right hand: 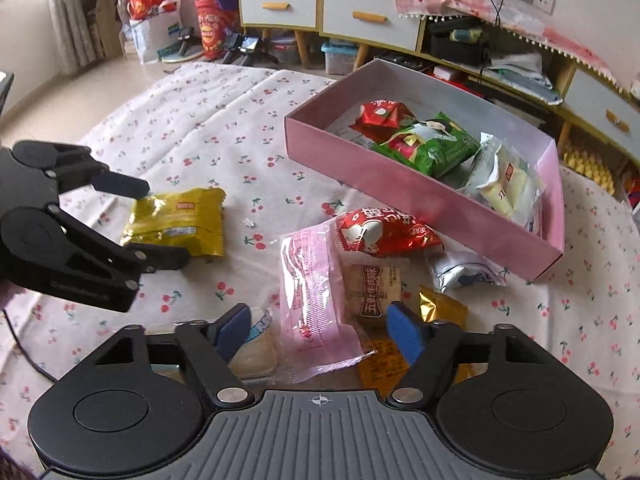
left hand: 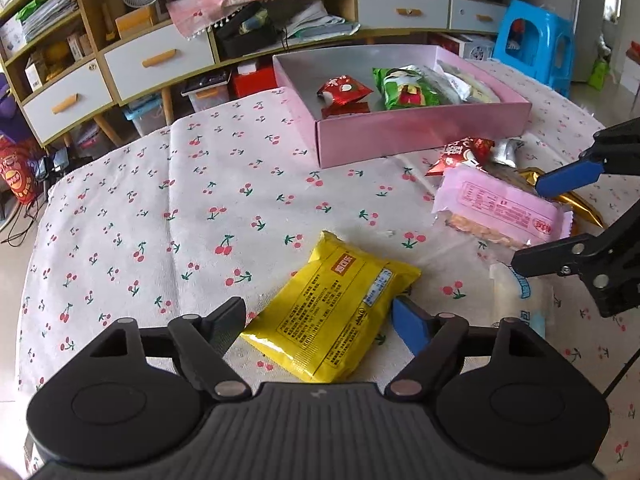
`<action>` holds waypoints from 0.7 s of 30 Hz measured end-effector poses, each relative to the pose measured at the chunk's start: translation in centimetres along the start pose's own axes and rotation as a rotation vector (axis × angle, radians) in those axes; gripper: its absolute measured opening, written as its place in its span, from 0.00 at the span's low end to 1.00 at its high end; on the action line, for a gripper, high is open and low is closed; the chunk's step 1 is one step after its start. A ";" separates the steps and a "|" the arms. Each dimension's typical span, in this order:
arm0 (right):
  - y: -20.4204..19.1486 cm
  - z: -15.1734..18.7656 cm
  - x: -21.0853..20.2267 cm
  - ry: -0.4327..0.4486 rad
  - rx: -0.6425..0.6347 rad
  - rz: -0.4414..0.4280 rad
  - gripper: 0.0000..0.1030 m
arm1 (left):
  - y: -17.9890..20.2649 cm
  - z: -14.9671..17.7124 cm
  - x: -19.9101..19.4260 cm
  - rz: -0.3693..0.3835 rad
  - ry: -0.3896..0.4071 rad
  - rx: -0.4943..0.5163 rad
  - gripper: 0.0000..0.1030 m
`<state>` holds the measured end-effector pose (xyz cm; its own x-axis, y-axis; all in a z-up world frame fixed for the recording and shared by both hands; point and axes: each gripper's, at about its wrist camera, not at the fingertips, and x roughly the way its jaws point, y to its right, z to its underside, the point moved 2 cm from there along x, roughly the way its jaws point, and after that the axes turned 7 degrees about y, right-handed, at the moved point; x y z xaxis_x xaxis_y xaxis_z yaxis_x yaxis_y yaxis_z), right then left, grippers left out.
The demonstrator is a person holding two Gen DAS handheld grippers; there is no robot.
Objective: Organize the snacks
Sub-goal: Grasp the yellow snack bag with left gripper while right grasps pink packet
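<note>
While several snacks already lay in the pink box at the far side of the surface, the step in hand looked like two pickups at once. On the left, the left gripper tilted steeply down over the yellow packet, its fingers released and straddling the packet's near end without pressing it. The next move called for closing there, then lifting toward the box. To the right, the right gripper pointed down at a similar slant, fingers spread either side of the pink packet atop the loose pile, not yet pinching it.
</note>
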<state>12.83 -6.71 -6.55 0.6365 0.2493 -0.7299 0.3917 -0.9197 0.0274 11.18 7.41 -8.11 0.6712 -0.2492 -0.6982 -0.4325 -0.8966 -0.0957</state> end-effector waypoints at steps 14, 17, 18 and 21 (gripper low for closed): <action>0.7 -0.1 0.2 0.017 -0.013 0.013 0.44 | 0.2 -0.4 0.1 0.028 -0.023 -0.019 0.67; 0.9 -0.2 0.1 0.011 0.021 -0.005 0.43 | 0.2 -0.5 0.1 0.025 -0.034 -0.029 0.66; 1.1 -0.3 0.0 0.007 0.042 -0.015 0.43 | 0.2 -0.5 0.1 0.024 -0.036 -0.033 0.66; 1.5 -0.5 -0.2 -0.001 0.099 -0.036 0.42 | 0.0 -0.6 0.1 0.021 -0.039 -0.056 0.66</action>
<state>13.60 -7.96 -6.01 0.6226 0.2823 -0.7299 0.3466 -0.9357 -0.0663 11.61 7.12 -7.70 0.6377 -0.2545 -0.7270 -0.4108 -0.9108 -0.0415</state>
